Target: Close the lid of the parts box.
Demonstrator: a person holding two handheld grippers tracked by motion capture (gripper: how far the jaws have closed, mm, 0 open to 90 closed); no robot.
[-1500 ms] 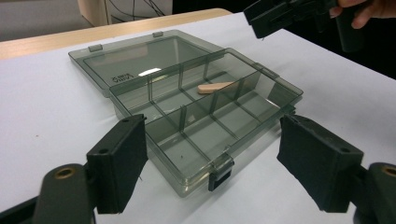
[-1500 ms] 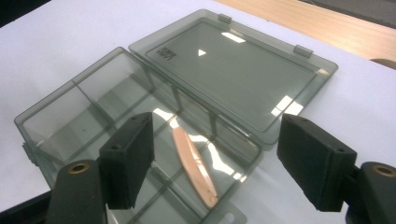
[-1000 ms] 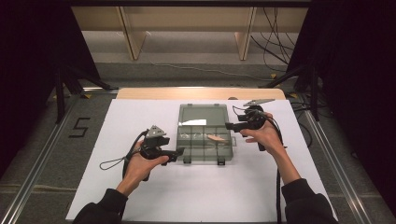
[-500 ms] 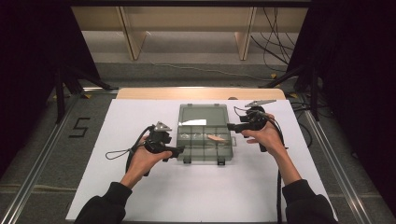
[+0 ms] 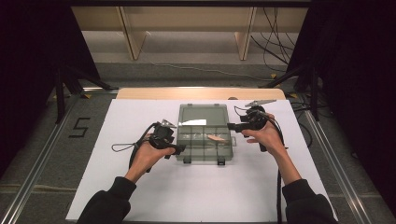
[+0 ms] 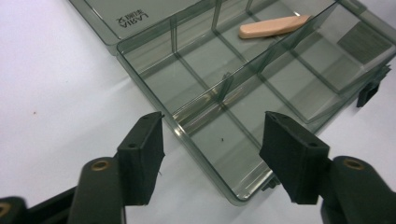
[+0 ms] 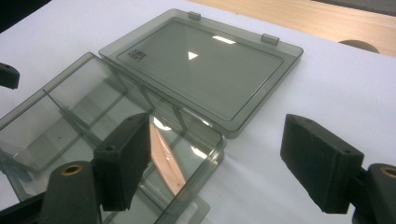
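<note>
A clear grey compartment box (image 5: 204,154) lies open mid-table, its lid (image 5: 203,115) flat behind it. A pale pink oblong piece (image 5: 216,138) rests in a right-hand compartment. My left gripper (image 5: 177,148) is at the box's front left corner. In the left gripper view its jaws (image 6: 215,119) have just been closing and straddle the box wall (image 6: 140,79) without touching it; the pink piece (image 6: 273,26) lies farther off. My right gripper (image 5: 232,126) stands open at the box's right edge. In the right gripper view (image 7: 217,122) one jaw hangs over the pink piece (image 7: 163,156) and the other over the table beside the lid (image 7: 201,65).
A white sheet (image 5: 140,186) covers the table, with a wooden strip (image 5: 196,93) along its far edge. Metal rails run down both sides, and a taped "5" (image 5: 80,127) marks the floor at left. Cables (image 5: 280,46) trail at the back right.
My left gripper has moved right, up to the box's front left corner, and its jaws stand narrower. The right gripper and the box have not moved.
</note>
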